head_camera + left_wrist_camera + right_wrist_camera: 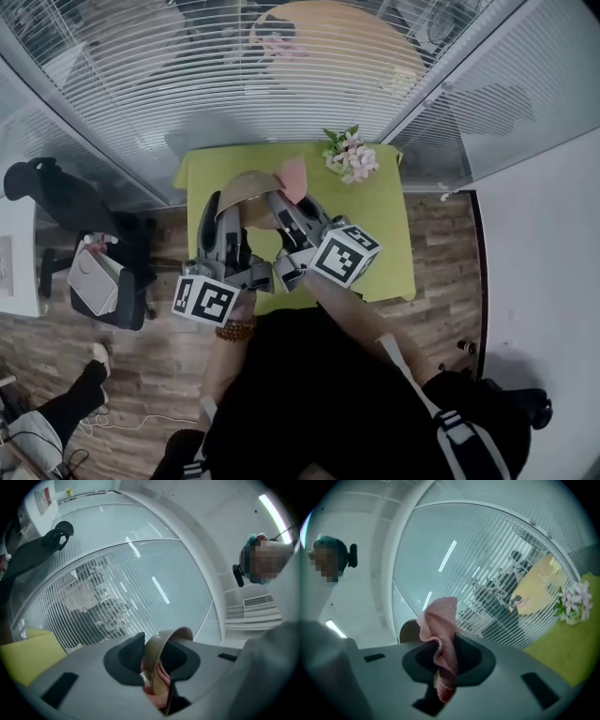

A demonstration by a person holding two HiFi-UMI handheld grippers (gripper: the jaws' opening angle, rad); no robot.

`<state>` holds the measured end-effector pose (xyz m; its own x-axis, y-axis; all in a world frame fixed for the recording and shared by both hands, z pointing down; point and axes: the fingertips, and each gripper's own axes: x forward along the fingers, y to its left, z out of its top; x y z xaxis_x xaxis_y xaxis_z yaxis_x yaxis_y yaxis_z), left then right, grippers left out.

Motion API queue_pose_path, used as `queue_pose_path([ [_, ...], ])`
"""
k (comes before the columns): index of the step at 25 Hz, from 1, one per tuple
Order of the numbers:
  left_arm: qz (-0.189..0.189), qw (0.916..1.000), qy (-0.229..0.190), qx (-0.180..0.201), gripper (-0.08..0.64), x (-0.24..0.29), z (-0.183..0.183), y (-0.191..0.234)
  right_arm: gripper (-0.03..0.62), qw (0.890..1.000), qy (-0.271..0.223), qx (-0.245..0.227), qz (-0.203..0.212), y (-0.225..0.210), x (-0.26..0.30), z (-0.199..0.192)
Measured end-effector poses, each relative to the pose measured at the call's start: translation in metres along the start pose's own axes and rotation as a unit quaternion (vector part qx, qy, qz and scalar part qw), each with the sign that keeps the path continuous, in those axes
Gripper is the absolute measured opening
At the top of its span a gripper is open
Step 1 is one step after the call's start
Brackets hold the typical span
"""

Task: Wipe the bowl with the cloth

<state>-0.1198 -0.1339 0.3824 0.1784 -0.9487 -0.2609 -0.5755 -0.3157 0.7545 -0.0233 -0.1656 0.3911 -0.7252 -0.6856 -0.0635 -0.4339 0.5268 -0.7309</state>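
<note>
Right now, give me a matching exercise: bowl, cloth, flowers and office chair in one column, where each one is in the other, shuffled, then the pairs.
1 bowl
2 cloth
3 flowers
4 office chair

A pinched in the right gripper
B on the floor, left of the green table
C near the table's far right corner
D held by its rim in the left gripper

Pairs: 1-D, 2-A, 3-C, 4-B.
</note>
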Motion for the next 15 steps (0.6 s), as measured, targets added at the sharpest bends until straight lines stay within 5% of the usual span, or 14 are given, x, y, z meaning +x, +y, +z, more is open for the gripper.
queue_pose_path([
  [3, -0.001, 0.9989, -0.002, 0.047, 0.083, 0.002, 0.000, -0.006, 0.041, 0.996, 0.020, 0.082, 0.002, -0.010, -0.001, -0.010],
  [5, -0.013, 0.9915, 0.037, 0.124, 0.088, 0.008, -0.009, -0.010, 0.029, 0.994, 0.053, 0.094, 0.003, -0.020, -0.001, -0.017],
  [7, -0.037, 0.9722, 0.101, 0.208, 0.105, 0.012, -0.026, -0.014, 0.018, 0.996, 0.077, 0.034, -0.008, -0.030, -0.004, -0.015],
  [9, -0.050, 0.9533, 0.145, 0.260, 0.115, 0.012, -0.040, -0.017, 0.014, 0.992, 0.077, -0.095, -0.028, -0.032, -0.009, -0.001],
  [10, -0.045, 0.9449, 0.154, 0.285, 0.119, 0.011, -0.043, -0.018, 0.014, 0.980, 0.075, -0.180, -0.044, -0.031, -0.011, 0.007],
  [11, -0.034, 0.9334, 0.159, 0.320, 0.120, 0.010, -0.044, -0.018, 0.014, 0.955, 0.075, -0.279, -0.062, -0.028, -0.013, 0.014],
  [12, -0.021, 0.9152, 0.163, 0.368, 0.119, 0.009, -0.043, -0.020, 0.014, 0.914, 0.080, -0.390, -0.078, -0.023, -0.014, 0.018],
  [15, 0.009, 0.8347, 0.163, 0.526, 0.118, 0.012, -0.043, -0.030, 0.018, 0.723, 0.092, -0.678, -0.099, 0.004, -0.016, 0.012],
])
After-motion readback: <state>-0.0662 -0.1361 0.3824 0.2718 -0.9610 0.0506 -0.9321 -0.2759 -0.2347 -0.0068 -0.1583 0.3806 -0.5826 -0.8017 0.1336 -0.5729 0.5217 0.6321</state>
